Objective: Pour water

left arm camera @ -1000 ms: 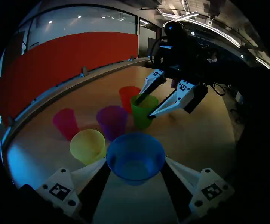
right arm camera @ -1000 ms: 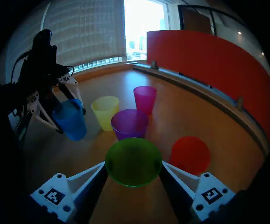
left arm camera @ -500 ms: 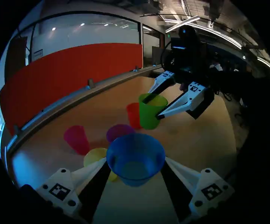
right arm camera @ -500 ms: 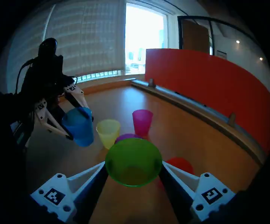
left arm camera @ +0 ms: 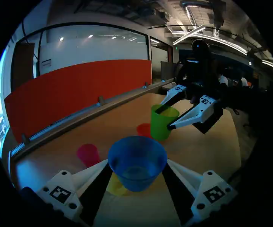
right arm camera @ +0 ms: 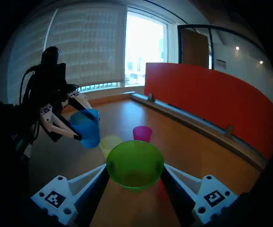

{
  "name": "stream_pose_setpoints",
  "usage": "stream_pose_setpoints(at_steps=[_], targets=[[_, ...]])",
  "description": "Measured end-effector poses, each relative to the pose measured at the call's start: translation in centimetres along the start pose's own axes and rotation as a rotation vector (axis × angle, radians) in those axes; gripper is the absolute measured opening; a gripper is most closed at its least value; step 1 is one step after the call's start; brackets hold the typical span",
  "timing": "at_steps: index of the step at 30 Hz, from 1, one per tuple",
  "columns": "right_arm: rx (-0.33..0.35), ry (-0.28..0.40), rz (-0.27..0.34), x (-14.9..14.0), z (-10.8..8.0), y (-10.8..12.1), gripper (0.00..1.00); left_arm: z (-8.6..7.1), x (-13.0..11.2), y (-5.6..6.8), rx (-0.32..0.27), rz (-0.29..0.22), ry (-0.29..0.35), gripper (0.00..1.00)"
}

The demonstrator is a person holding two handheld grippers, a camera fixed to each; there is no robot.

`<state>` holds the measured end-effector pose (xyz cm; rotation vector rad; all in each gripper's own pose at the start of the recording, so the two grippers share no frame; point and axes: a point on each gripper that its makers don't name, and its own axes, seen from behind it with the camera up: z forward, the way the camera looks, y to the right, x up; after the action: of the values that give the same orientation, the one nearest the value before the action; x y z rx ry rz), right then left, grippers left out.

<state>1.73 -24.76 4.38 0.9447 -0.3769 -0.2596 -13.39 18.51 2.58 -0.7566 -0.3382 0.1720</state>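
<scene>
My left gripper (left arm camera: 137, 166) is shut on a translucent blue cup (left arm camera: 136, 160), held upright above the wooden table (left arm camera: 200, 147). In the right gripper view that gripper (right arm camera: 86, 125) and the blue cup (right arm camera: 86, 127) hang at the left, the cup slightly tilted. My right gripper (right arm camera: 135, 168) is shut on a green cup (right arm camera: 135, 162), also upright in the air. The left gripper view shows that gripper (left arm camera: 163, 120) with the green cup (left arm camera: 161, 122) beyond the blue one. I cannot tell whether either cup holds water.
On the table below stand a pink cup (left arm camera: 88, 154), a red cup (left arm camera: 144, 129) and a yellow cup (left arm camera: 115, 185), partly hidden by the blue one. They appear as pink (right arm camera: 142, 133) and yellow (right arm camera: 110, 143) cups in the right gripper view. An orange partition (right arm camera: 212, 94) runs along the table's far edge.
Both grippers have risen with their cups, so the cups left on the table sit lower and smaller. The purple cup has slipped out of sight behind the held cups.
</scene>
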Motion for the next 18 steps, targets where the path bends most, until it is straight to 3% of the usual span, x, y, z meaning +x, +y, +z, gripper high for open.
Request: stream_pose_setpoints(at_steps=[18], targets=[[-0.008, 0.076, -0.002, 2.5, -1.0, -0.2, 0.91, -0.9, 3.7, -1.2, 0.036, -0.026, 0.136, 0.85]])
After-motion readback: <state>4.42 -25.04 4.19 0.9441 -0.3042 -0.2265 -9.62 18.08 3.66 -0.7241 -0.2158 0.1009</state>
